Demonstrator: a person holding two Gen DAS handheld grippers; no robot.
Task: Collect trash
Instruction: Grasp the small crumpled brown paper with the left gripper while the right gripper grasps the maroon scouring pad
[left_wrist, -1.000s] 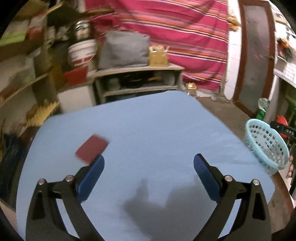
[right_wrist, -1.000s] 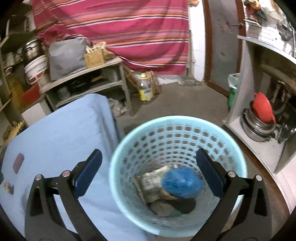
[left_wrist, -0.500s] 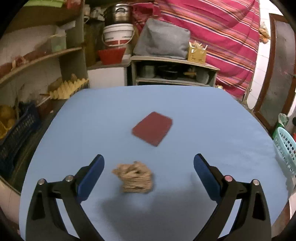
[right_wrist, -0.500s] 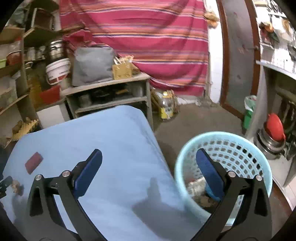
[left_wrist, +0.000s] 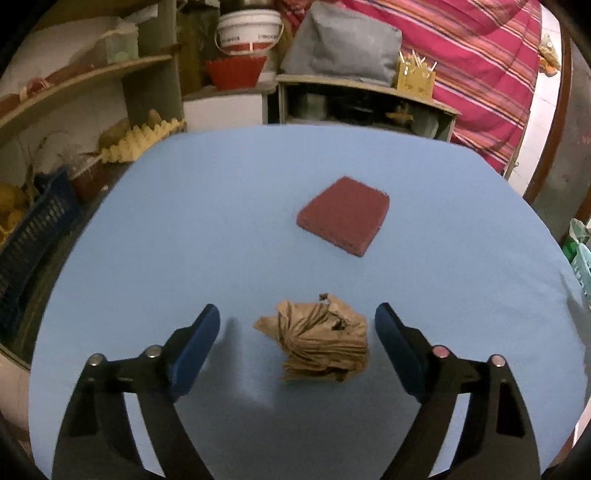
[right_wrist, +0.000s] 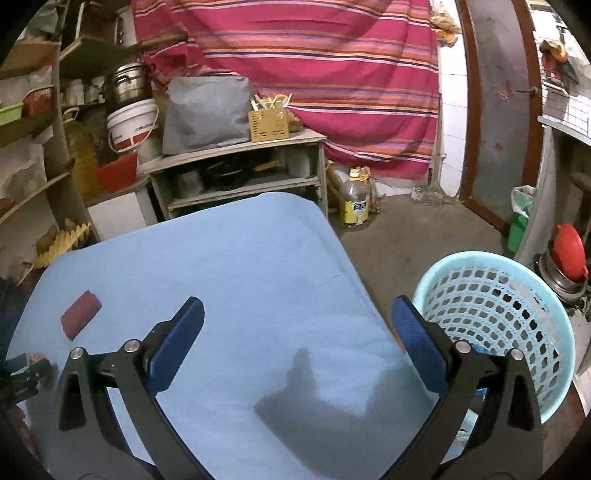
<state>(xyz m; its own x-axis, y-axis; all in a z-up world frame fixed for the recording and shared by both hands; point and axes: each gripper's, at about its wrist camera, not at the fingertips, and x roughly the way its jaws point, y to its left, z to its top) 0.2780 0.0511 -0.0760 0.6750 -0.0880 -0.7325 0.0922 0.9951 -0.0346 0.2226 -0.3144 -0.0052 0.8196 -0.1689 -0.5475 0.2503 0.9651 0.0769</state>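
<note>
red block (left_wrist: 343, 215) beyond, table (left_wrist: 184, 229) otherwise open

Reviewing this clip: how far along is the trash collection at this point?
Done: not confirmable; the right wrist view does not show inside the light blue basket beside the table. In hand: the left tool straddles the crumpled brown paper and its jaws are closing, pads not yet pressing. The right tool is open and empty above the blue tablecloth. Left: grip the paper, carry it to the basket, then the dark red pad.

Paper wad (left_wrist: 320, 338) on table (left_wrist: 184, 229), pad (left_wrist: 344, 215) behind (basket (right_wrist: 495, 321) seemingly beside table).
</note>
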